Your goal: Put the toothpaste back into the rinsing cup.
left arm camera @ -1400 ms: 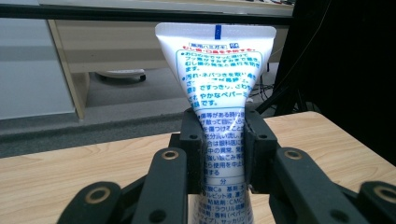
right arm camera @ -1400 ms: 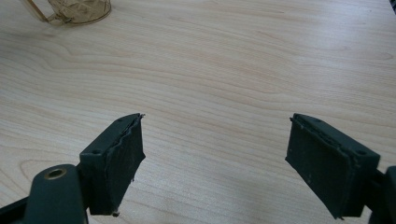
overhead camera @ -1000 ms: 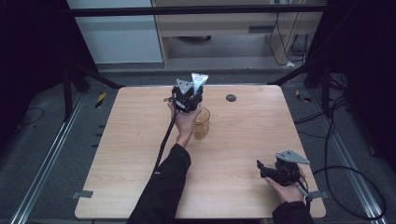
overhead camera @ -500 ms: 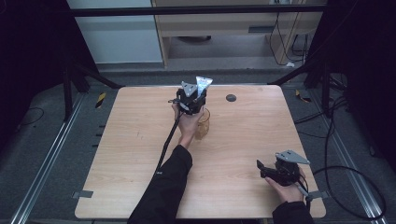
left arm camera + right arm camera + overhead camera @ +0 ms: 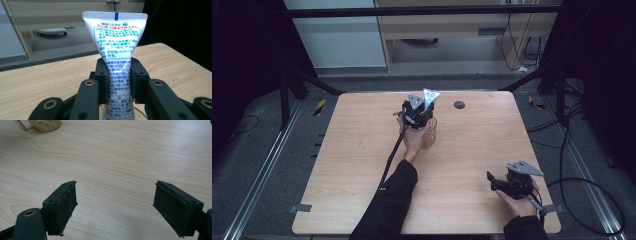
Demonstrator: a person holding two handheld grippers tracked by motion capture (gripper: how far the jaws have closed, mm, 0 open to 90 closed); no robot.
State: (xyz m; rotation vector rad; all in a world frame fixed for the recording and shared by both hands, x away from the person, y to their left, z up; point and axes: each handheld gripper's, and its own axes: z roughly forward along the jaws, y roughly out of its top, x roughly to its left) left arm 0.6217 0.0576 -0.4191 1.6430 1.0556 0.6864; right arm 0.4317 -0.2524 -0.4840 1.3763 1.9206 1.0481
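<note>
My left gripper point(image 5: 421, 114) is held over the middle back of the wooden table point(image 5: 347, 165), shut on a white toothpaste tube point(image 5: 430, 96) with blue and red print. In the left gripper view the tube point(image 5: 117, 42) stands upright, crimped end up, and both pads press its sides at my left gripper point(image 5: 117, 75). Right below the hand stands an amber glass cup point(image 5: 431, 136), partly hidden by it. At the front right my right gripper point(image 5: 490, 181) rests low in the other hand. Its jaws stand wide apart over bare wood, so my right gripper point(image 5: 115, 205) is open.
A small dark round object point(image 5: 459, 105) lies on the table behind and to the right of the cup. The amber cup point(image 5: 43, 124) shows at the top left of the right gripper view. Black cables trail on the floor to the right, and metal rails run along both sides.
The left hand has sunk a little with the tube, closer onto the amber cup. The right hand has kept still.
</note>
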